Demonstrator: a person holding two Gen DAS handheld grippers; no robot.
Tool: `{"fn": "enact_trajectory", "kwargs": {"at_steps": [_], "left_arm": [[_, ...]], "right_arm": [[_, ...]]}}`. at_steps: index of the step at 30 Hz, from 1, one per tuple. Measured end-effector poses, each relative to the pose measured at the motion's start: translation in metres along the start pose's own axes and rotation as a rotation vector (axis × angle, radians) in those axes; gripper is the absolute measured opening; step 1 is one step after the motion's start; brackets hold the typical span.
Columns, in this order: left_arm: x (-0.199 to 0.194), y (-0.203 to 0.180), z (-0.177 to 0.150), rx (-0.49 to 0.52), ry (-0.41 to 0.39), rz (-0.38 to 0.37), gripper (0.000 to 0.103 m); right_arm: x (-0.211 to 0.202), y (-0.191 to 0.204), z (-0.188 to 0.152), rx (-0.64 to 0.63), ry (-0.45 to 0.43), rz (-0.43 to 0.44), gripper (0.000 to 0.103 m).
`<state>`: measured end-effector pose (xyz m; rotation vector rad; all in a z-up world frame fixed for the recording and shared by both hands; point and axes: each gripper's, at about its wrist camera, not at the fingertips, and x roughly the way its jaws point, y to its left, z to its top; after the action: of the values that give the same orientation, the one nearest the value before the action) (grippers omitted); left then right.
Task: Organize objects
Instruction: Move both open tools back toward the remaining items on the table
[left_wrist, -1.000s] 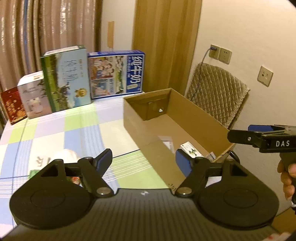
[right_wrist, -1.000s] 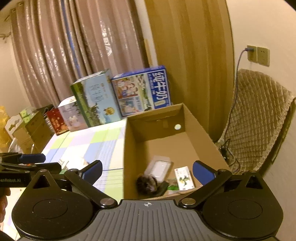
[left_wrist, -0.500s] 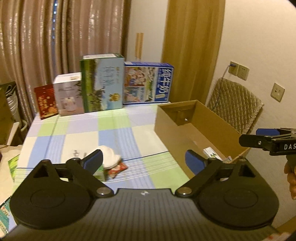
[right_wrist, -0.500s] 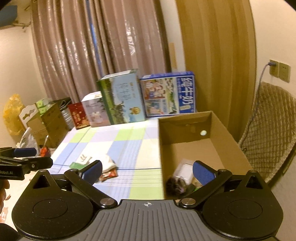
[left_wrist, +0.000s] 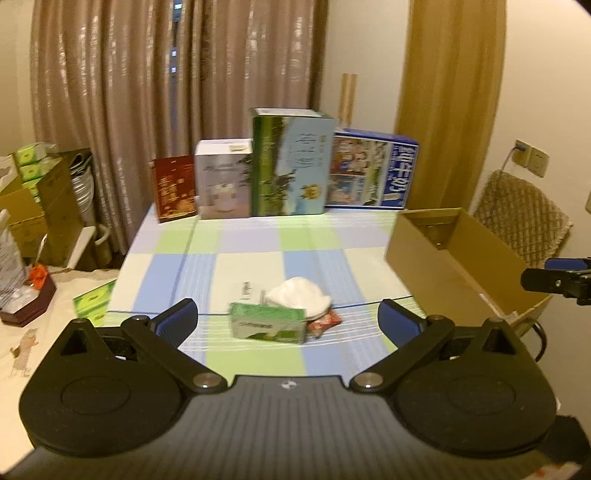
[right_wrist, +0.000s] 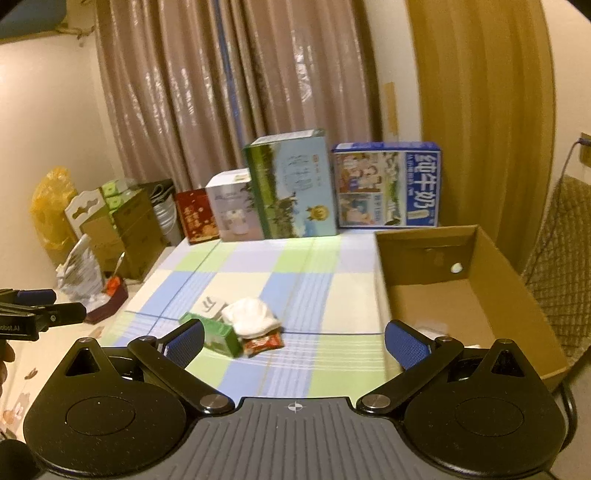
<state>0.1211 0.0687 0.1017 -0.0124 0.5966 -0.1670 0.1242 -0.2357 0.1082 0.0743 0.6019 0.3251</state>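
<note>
A small pile lies on the checkered tablecloth (left_wrist: 251, 254): a green box (left_wrist: 267, 326), a white cloth (left_wrist: 299, 297), a red packet (left_wrist: 324, 322) and a small white card (left_wrist: 245, 290). My left gripper (left_wrist: 288, 317) hovers short of the pile, its jaws opening wide with nothing held. In the right wrist view, my right gripper (right_wrist: 295, 336) stands open and empty, with the green box (right_wrist: 216, 334), white cloth (right_wrist: 251, 317) and red packet (right_wrist: 262, 343) just beyond its left finger. The open cardboard box (right_wrist: 498, 280) sits at the table's right edge.
Tall cartons line the table's back: a green one (left_wrist: 291, 162), a blue one (left_wrist: 373, 170), a white one (left_wrist: 223, 177) and a red one (left_wrist: 173, 188). A quilted chair (left_wrist: 521, 218) stands right of the cardboard box (left_wrist: 454, 258). Stacked cartons (left_wrist: 33, 206) crowd the left.
Both views have swung left, from the cardboard box toward the pile on the tablecloth. The left jaws have spread wider. The right jaws have stayed wide apart.
</note>
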Motion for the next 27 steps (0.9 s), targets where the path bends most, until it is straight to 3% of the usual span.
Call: {"fn": "enact_trajectory", "kwargs": {"at_steps": [13,25,27], "left_arm": [[0.024,0.039,-0.027,-0.054,0.059,0.039,0.102],[0.104,0.050,-0.052,-0.072,0.132,0.072,0.102],[0.117,0.049,-0.054,-0.065,0.138,0.073,0.102]], "right_arm": [[0.055,0.017,-0.024,-0.009,0.066,0.030,0.101],[0.140,0.011,-0.044,-0.022,0.114,0.049,0.100],[0.156,0.009,-0.045,-0.027,0.129,0.057,0.093]]}}
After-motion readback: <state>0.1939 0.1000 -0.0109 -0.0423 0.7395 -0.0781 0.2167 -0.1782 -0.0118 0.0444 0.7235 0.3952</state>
